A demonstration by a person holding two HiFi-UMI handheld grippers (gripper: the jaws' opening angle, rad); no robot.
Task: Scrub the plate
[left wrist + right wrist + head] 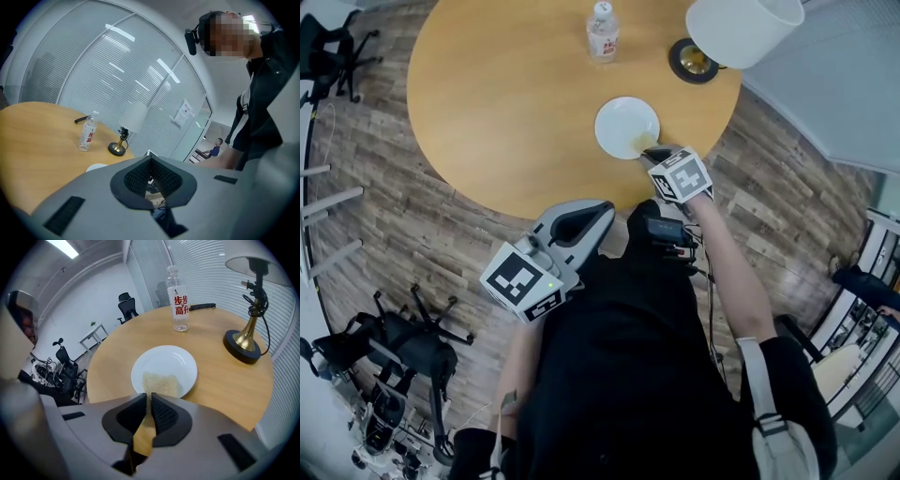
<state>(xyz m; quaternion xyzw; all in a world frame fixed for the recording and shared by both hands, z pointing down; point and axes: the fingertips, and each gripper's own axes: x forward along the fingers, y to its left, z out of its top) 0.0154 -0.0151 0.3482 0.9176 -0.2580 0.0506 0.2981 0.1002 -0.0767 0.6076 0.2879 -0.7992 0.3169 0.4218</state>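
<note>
Our right gripper (149, 398) has its fingers clamped on the sponge (160, 383), which rests on the plate (176, 357) ready to scrub. Our left gripper (151, 160) waits off the table (487, 94), fingers together and empty.

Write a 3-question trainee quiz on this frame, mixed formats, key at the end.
1. Multiple choice: what is the right gripper shut on?
A. a bottle cap
B. a yellowish scrub pad
C. a lamp cord
2. True or false: the left gripper is touching the plate.
3. Fill in: besides the plate, the table holds an upright bottle, a small dark item and a ___.

Key: 1 B, with the pad lying on the plate. 2 false: it is held away from the plate, jaws together and empty. 3 lamp.
</note>
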